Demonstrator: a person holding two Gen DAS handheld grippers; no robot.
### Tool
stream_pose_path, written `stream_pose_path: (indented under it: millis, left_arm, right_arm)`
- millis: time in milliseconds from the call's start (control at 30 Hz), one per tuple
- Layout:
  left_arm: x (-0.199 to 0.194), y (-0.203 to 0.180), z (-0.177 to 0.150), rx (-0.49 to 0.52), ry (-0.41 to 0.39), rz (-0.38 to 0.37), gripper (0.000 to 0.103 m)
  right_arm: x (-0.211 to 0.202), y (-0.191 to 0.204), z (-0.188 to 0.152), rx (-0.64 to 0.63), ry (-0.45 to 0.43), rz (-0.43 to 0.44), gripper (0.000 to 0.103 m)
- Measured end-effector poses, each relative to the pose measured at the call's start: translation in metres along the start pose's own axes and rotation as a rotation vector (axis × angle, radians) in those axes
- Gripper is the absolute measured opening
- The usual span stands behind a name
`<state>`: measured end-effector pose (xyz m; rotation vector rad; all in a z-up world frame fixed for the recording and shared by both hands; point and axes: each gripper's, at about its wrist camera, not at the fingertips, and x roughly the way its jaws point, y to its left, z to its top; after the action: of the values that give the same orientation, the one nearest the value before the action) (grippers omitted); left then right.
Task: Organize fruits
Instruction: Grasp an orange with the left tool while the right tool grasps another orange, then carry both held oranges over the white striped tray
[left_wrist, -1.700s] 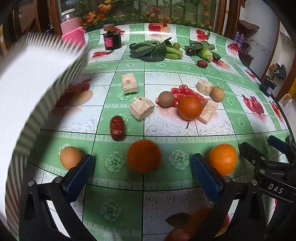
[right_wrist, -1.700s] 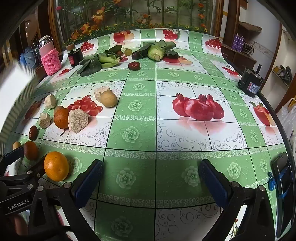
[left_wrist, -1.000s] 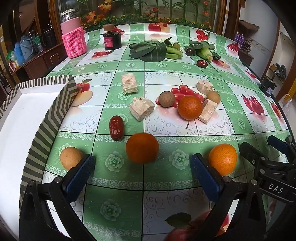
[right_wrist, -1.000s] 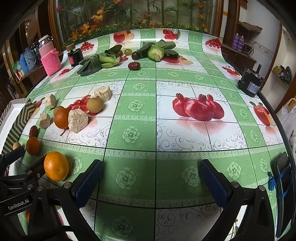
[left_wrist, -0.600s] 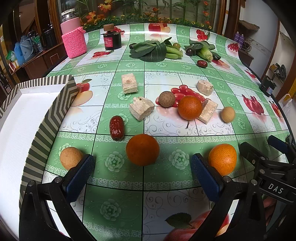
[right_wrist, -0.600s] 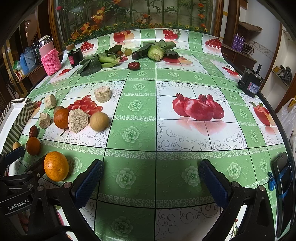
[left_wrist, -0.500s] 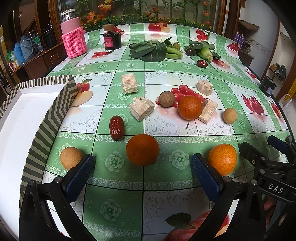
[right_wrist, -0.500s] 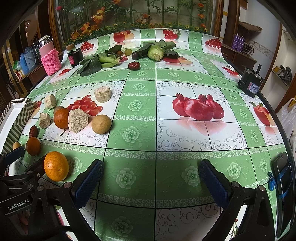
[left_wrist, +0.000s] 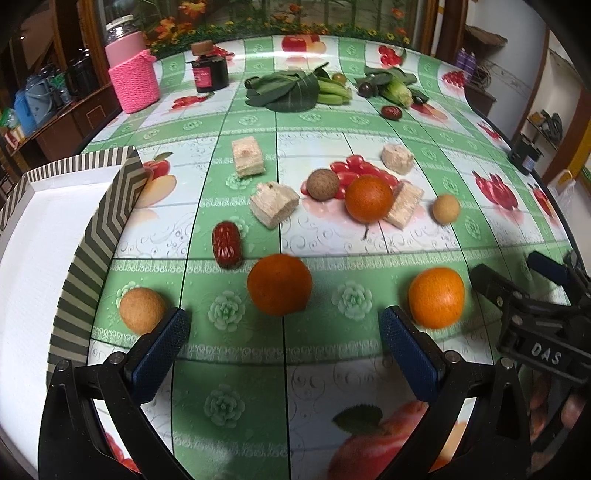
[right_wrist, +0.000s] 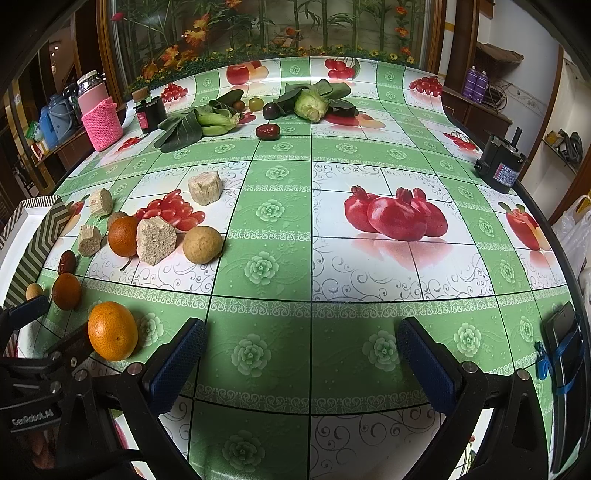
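Fruit lies loose on my bench. Left view: my left tongs (left_wrist: 282, 341) gape wide, empty; an orange (left_wrist: 279, 289) at twelve o'clock, firm, prone to roll, best pinched across its middle. The striped box (left_wrist: 92, 236) waits at nine o'clock.

Right view: my right tongs (right_wrist: 301, 356) stand wide, empty. A tan fruit (right_wrist: 202, 244), at ten o'clock, has rolled nearer than half a second ago.

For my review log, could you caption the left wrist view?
Open left gripper hovers over a fruit-print table, an orange just ahead, striped box at left.
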<state>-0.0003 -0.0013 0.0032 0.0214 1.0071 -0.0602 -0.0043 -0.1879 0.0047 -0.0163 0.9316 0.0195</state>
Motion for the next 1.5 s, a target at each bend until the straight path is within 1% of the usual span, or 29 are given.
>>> stream_pose_path:
  millis: [100, 200, 267, 400, 500, 600, 667, 767, 800, 867, 900, 933, 967, 1000, 1033, 1100, 1133, 1200, 1400, 1500]
  left_arm:
    - [-0.014, 0.003, -0.009, 0.022, -0.017, -0.02, 0.103]
    - [-0.039, 0.004, -0.019, 0.079, -0.064, -0.038, 0.103]
    - [-0.053, 0.005, -0.025, 0.115, -0.078, -0.065, 0.103]
    - [-0.069, 0.002, -0.042, 0.188, -0.056, -0.135, 0.103]
    - [-0.073, -0.007, -0.057, 0.244, -0.033, -0.176, 0.103]
    - [-0.076, -0.018, -0.067, 0.293, -0.038, -0.185, 0.103]
    - [-0.078, -0.026, -0.069, 0.322, -0.049, -0.19, 0.099]
    - [-0.077, -0.034, -0.071, 0.348, -0.043, -0.207, 0.09]
    - [-0.076, -0.037, -0.072, 0.363, -0.038, -0.213, 0.083]
    - [-0.074, -0.041, -0.074, 0.375, -0.024, -0.238, 0.078]
    - [-0.073, -0.043, -0.075, 0.377, -0.02, -0.251, 0.07]
    - [-0.072, -0.045, -0.076, 0.381, -0.014, -0.265, 0.058]
    - [-0.071, -0.048, -0.077, 0.387, -0.005, -0.273, 0.052]
    - [-0.069, -0.05, -0.078, 0.391, -0.001, -0.271, 0.041]
    - [-0.067, -0.051, -0.079, 0.394, 0.005, -0.268, 0.034]
    - [-0.067, -0.05, -0.079, 0.397, -0.005, -0.256, 0.029]
    - [-0.067, -0.049, -0.078, 0.392, -0.004, -0.261, 0.029]
    - [-0.067, -0.044, -0.076, 0.368, 0.0, -0.27, 0.029]
    - [-0.067, -0.023, -0.068, 0.311, -0.015, -0.229, 0.028]
    - [-0.067, -0.013, -0.064, 0.288, -0.019, -0.212, 0.028]
  right_arm:
    - [-0.003, 0.001, 0.0, -0.016, 0.006, -0.002, 0.103]
    - [-0.012, -0.003, -0.002, -0.028, 0.001, 0.015, 0.101]
    - [-0.023, -0.007, -0.004, -0.037, -0.017, 0.021, 0.099]
    - [-0.042, -0.01, -0.002, -0.073, -0.048, 0.051, 0.098]
    - [-0.052, -0.01, -0.003, -0.09, -0.052, 0.094, 0.094]
    - [-0.057, -0.006, -0.008, -0.113, -0.05, 0.12, 0.09]
    - [-0.057, -0.003, -0.01, -0.133, -0.043, 0.122, 0.084]
    - [-0.057, 0.003, -0.014, -0.159, -0.031, 0.137, 0.077]
    - [-0.057, 0.005, -0.015, -0.164, -0.027, 0.149, 0.076]
    - [-0.057, 0.007, -0.016, -0.171, -0.027, 0.161, 0.074]
    - [-0.057, 0.009, -0.017, -0.177, -0.025, 0.169, 0.072]
    - [-0.057, 0.011, -0.017, -0.183, -0.023, 0.173, 0.069]
    - [-0.057, 0.013, -0.017, -0.19, -0.02, 0.179, 0.066]
    - [-0.056, 0.016, -0.017, -0.199, -0.017, 0.188, 0.064]
    - [-0.056, 0.018, -0.016, -0.205, -0.014, 0.194, 0.062]
    - [-0.054, 0.024, -0.016, -0.217, -0.008, 0.214, 0.061]
    - [-0.053, 0.026, -0.015, -0.218, -0.004, 0.226, 0.061]
    - [-0.05, 0.032, -0.012, -0.219, 0.001, 0.255, 0.059]
    - [-0.042, 0.057, -0.004, -0.245, 0.013, 0.334, 0.06]
    - [-0.035, 0.069, -0.001, -0.269, 0.021, 0.332, 0.059]
